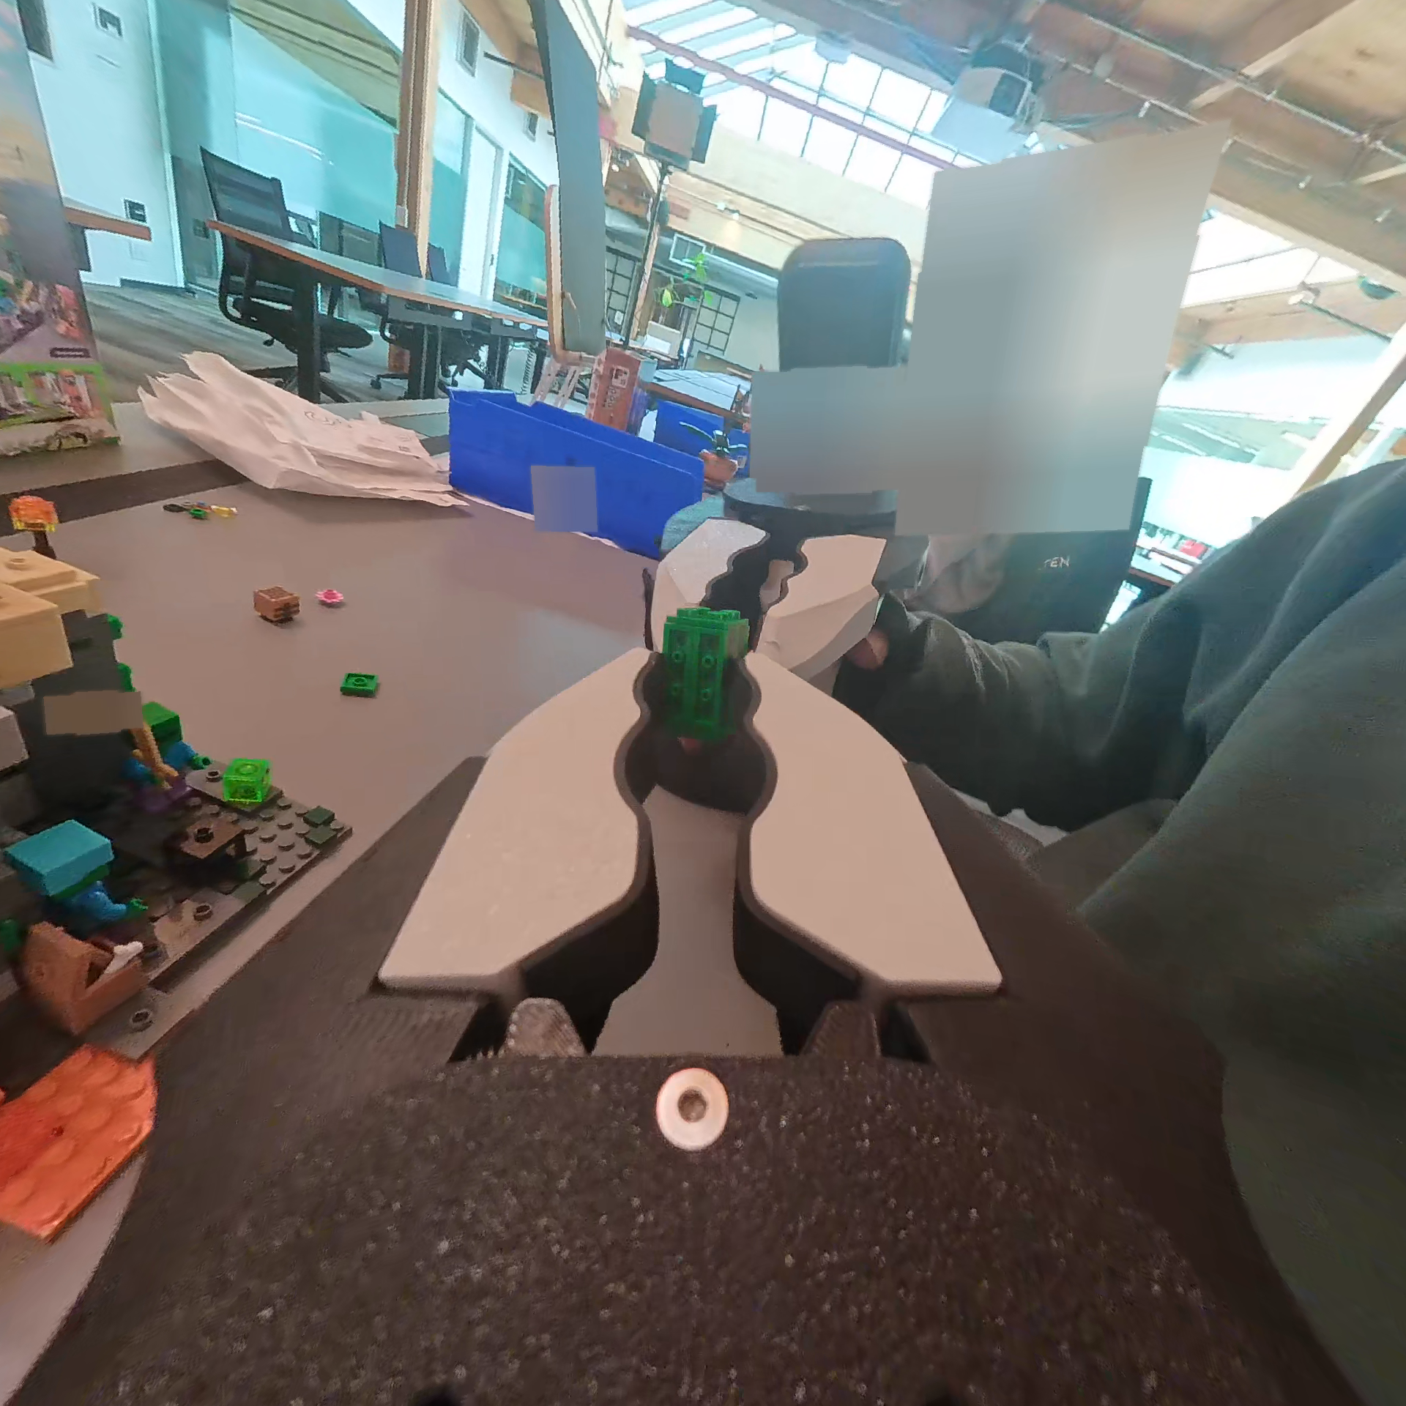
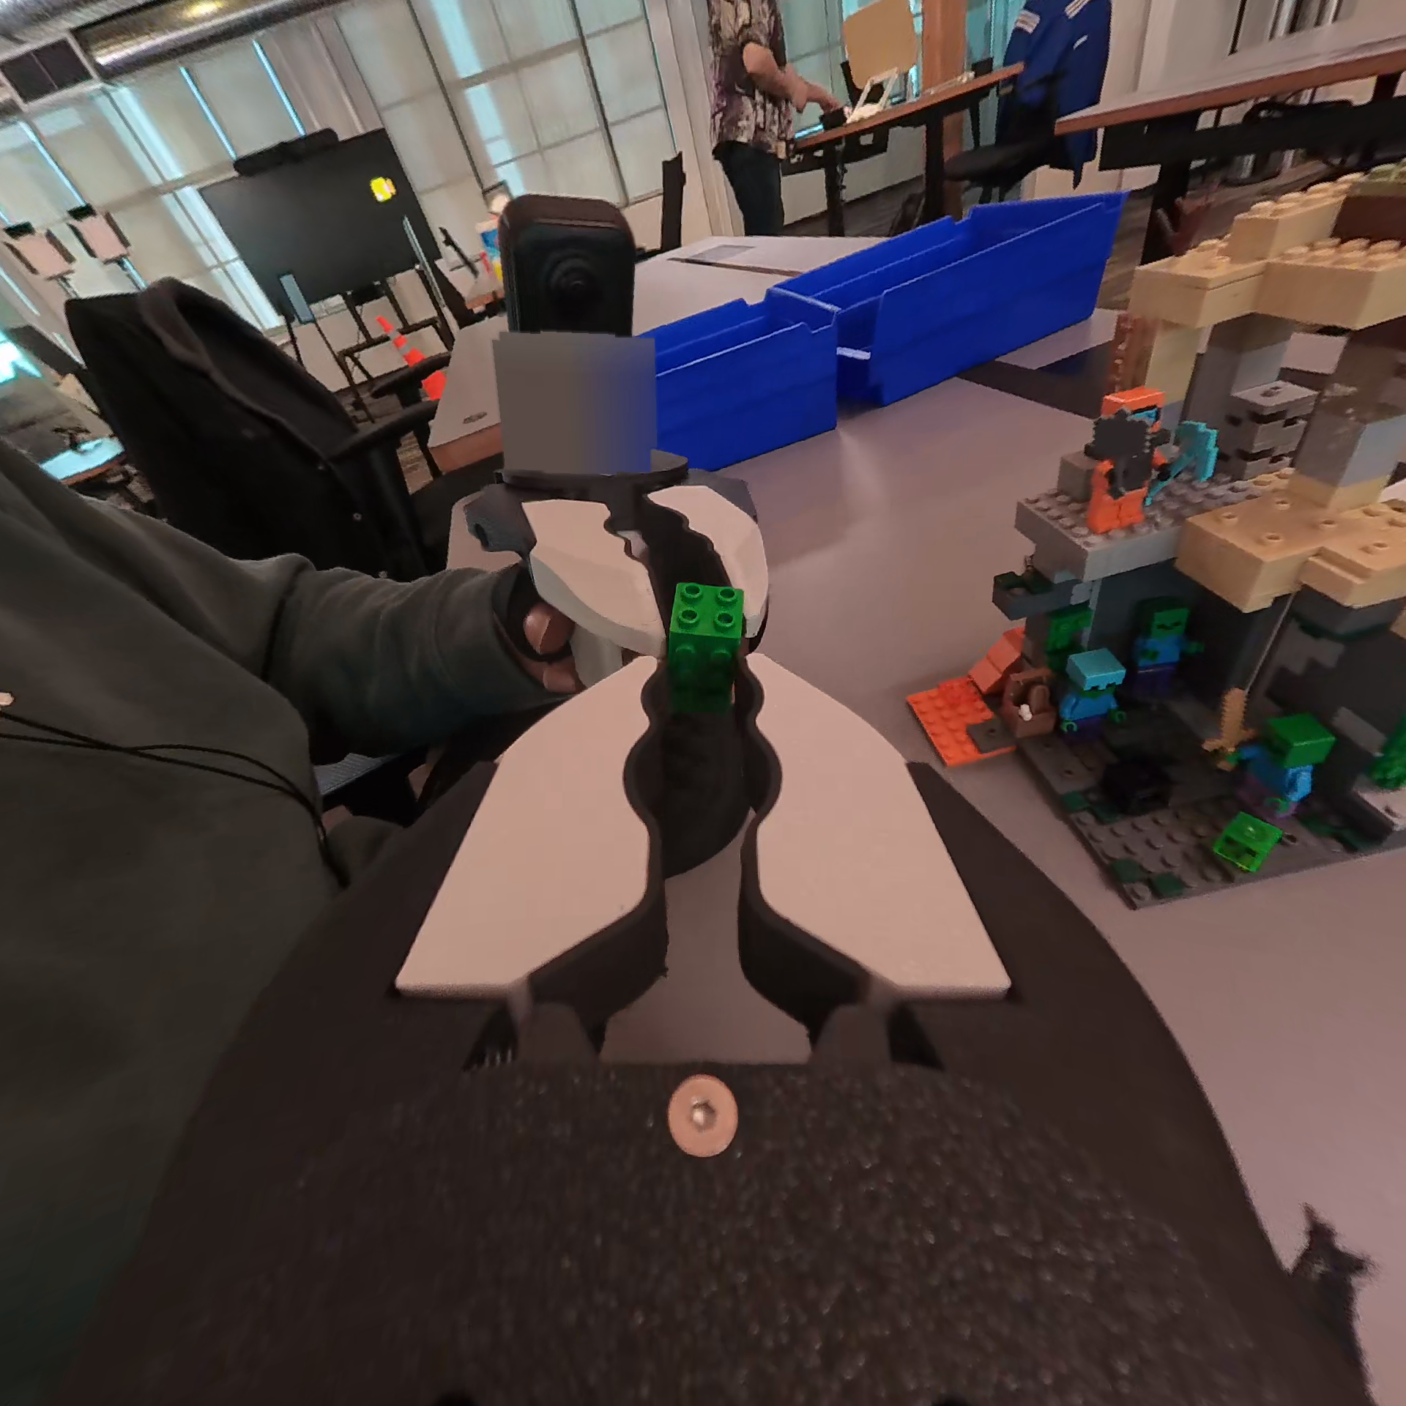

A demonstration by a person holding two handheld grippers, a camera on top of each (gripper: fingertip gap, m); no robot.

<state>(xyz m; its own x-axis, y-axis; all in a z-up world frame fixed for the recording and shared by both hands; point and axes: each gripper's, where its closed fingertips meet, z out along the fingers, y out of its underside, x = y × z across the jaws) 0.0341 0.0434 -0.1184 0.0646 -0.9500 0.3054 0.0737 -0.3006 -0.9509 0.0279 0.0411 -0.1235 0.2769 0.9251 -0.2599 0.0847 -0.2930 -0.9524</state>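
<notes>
We look out over a grey table [image 1: 472, 578] that carries everything else here, its far edge lined by two blue plastic bins [image 2: 875, 342] set end to end. On it stands a brick-built scene [image 2: 1248, 609] with tan blocks [image 2: 1293, 281] stacked high over grey walls, a studded grey baseplate [image 2: 1156, 844] and an orange plate [image 2: 951, 715] at one corner; in the left wrist view this model sits at the left edge, in the right wrist view at the right. Beyond it in the left wrist view lie crumpled white paper bags [image 1: 304, 441] and a printed box [image 1: 46, 304] standing upright. A person's dark green sleeve [image 1: 1217, 723] fills the right of that view. Our left gripper [image 1: 696, 692] is raised above the table, and its two pale fingers [image 1: 563, 829] pinch a green brick stack [image 1: 704, 685] near the tips, the stack standing upright between them. Our right gripper [image 2: 700, 685] is also raised, facing the left one, with its fingers [image 2: 837, 860] closed in on the same green stack, seen here with four studs on top; the two grippers' tips meet around it just in front of each other. Small block figures [image 2: 1095, 685] in blue and green stand on the baseplate, beside a translucent lime cube [image 2: 1248, 841]. Loose on the table in the left wrist view are a brown cube [image 1: 275, 605], a flat green plate [image 1: 359, 683] and a tiny pink flower piece [image 1: 329, 596], all well apart from the grippers.
</notes>
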